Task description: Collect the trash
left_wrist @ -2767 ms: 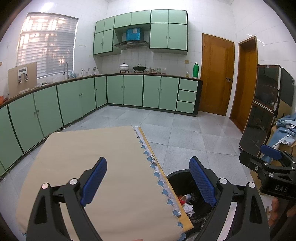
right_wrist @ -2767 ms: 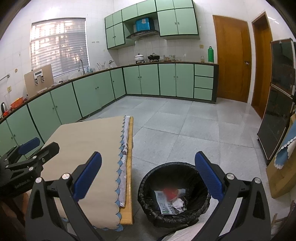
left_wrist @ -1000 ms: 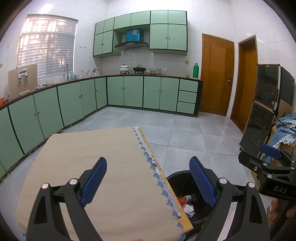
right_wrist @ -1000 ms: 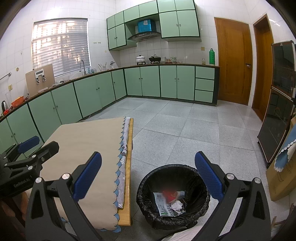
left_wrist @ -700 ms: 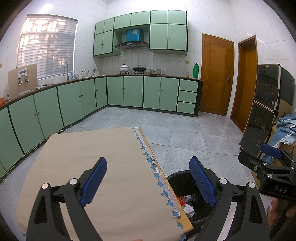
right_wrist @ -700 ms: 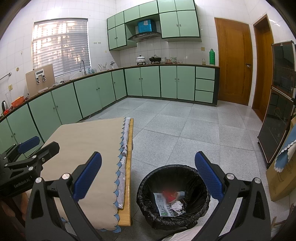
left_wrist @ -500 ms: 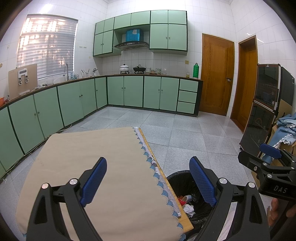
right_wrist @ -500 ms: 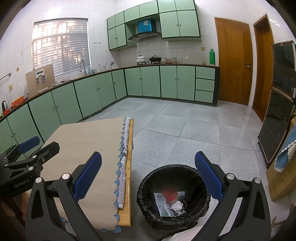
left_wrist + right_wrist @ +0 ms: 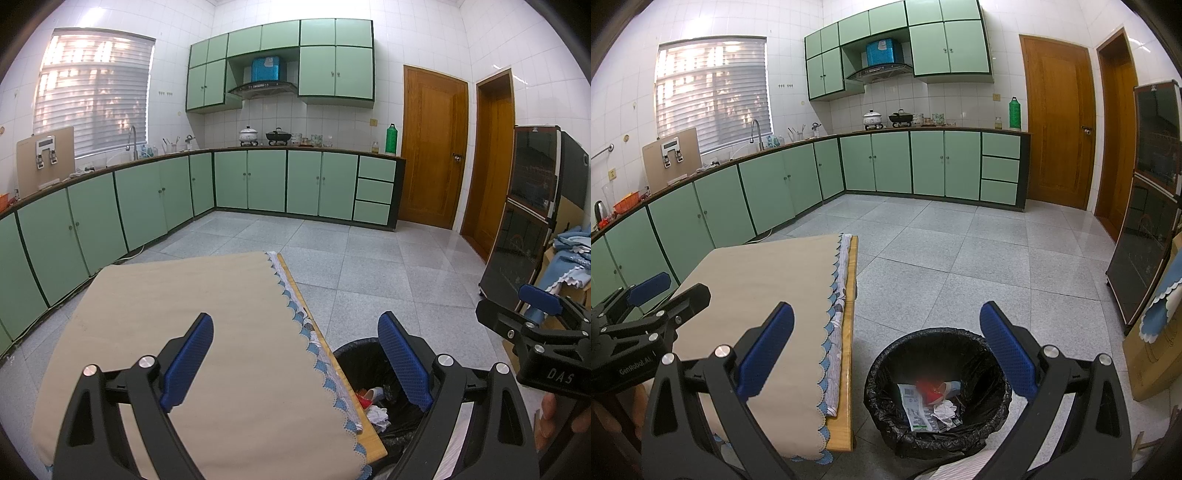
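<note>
A round bin (image 9: 938, 391) lined with a black bag stands on the floor just right of the table; paper, a red scrap and crumpled white trash (image 9: 929, 400) lie inside. In the left wrist view the bin (image 9: 364, 360) peeks out past the table's right edge. My right gripper (image 9: 886, 354) hangs open above the bin, holding nothing. Over the beige tablecloth (image 9: 207, 332) my left gripper (image 9: 295, 362) is open too, with nothing between its fingers. Each gripper shows at the edge of the other's view: the right gripper (image 9: 535, 332) and the left gripper (image 9: 646, 306).
The wooden table (image 9: 847, 406) carries a scalloped beige cloth with no items on it. Green cabinets (image 9: 147, 206) run along the left and far walls. A dark glass cabinet (image 9: 1145, 240) and a cardboard box (image 9: 1152, 369) stand to the right. Grey tile floor (image 9: 960, 258) lies beyond.
Almost nothing differs: both grippers stay open and hold their places, with only a slight drift of the views. The bin's contents look the same.
</note>
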Demonstrator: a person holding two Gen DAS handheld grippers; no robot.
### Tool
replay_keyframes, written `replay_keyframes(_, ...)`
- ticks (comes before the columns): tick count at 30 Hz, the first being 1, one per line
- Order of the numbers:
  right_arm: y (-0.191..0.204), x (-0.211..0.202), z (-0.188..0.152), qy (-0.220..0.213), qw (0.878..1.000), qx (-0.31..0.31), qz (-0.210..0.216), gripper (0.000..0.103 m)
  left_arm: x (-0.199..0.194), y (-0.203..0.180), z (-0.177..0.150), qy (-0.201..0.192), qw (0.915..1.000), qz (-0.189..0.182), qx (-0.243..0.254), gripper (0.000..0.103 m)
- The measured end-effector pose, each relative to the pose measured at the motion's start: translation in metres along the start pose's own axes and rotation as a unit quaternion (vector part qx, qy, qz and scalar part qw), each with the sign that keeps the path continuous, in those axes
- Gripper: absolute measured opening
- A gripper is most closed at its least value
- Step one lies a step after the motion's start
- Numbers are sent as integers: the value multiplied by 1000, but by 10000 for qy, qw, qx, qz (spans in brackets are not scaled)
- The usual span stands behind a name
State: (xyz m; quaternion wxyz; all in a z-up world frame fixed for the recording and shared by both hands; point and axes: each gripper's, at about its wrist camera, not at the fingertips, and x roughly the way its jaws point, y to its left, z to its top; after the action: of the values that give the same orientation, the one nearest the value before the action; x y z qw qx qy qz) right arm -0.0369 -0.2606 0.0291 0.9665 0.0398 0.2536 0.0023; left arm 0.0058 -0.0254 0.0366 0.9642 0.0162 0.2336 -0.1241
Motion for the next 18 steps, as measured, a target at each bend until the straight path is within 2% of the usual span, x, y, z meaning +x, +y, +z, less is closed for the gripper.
replay_keyframes(18, -1, 2, 1, 5, 10000, 17, 3, 98, 2, -2, 0, 17, 10000, 19, 3, 89)
